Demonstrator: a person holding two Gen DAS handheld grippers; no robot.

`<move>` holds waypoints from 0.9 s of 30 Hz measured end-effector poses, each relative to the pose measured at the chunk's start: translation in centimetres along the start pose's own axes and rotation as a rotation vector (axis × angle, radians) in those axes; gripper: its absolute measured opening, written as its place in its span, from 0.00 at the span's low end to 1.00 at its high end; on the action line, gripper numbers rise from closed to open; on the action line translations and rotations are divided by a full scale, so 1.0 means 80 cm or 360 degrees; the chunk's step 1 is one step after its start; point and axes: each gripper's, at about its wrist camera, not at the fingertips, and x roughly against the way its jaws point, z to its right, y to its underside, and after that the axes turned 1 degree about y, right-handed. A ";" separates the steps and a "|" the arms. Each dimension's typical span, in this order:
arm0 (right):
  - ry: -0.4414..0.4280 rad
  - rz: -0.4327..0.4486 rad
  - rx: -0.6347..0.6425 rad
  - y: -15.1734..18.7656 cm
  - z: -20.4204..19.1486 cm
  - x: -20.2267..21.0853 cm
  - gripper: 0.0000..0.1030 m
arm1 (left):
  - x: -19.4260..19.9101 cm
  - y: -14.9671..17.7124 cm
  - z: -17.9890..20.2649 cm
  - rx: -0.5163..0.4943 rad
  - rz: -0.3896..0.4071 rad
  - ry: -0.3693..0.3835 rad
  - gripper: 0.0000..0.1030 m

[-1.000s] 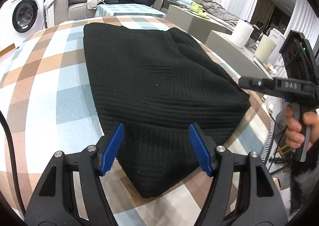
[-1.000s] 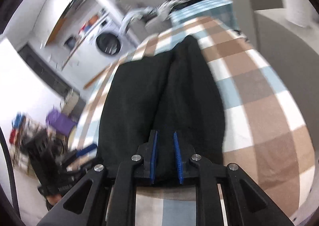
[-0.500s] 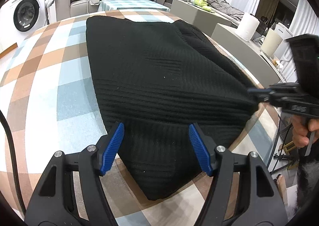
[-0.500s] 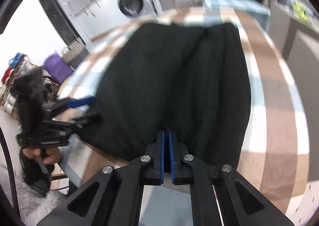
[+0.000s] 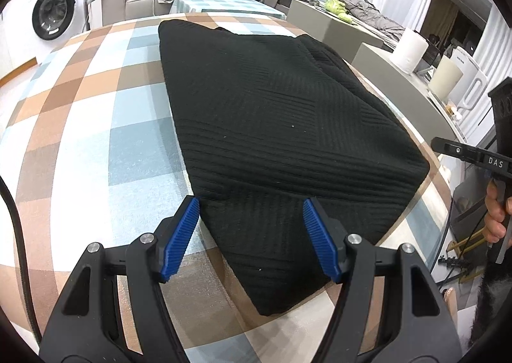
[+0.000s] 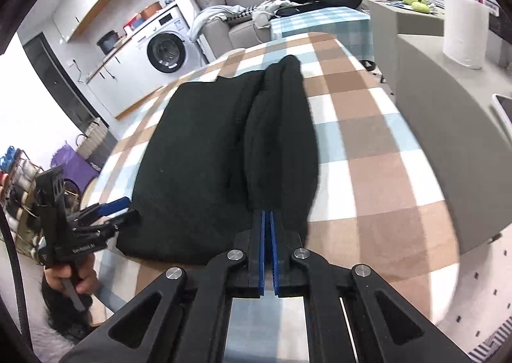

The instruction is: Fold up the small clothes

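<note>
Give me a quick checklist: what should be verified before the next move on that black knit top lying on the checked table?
1. Black knit top lies spread out on the checked tablecloth: ok.
2. Left gripper ready, with jaws open on either side of the top's near edge: ok.
3. Right gripper has fabric: jaws are shut at the top's edge, but the left wrist view shows its tip apart from the cloth: not ok.
4. Long fold along the top's right side lies smooth: it bulges: not ok.
5. Bare tablecloth beside the top to fold onto: ok.
</note>
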 end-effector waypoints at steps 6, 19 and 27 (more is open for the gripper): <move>-0.0074 0.0048 -0.0129 -0.044 -0.010 -0.021 0.39 | 0.002 -0.004 -0.005 0.0033 0.0027 0.0024 0.63; -0.0063 -0.0168 -0.0262 -0.169 -0.049 -0.193 0.40 | 0.017 -0.015 -0.045 0.0161 0.0096 -0.0049 0.63; -0.0093 0.0092 -0.0021 -0.214 -0.086 -0.140 0.06 | 0.024 -0.020 -0.057 0.0207 0.0119 -0.0055 0.63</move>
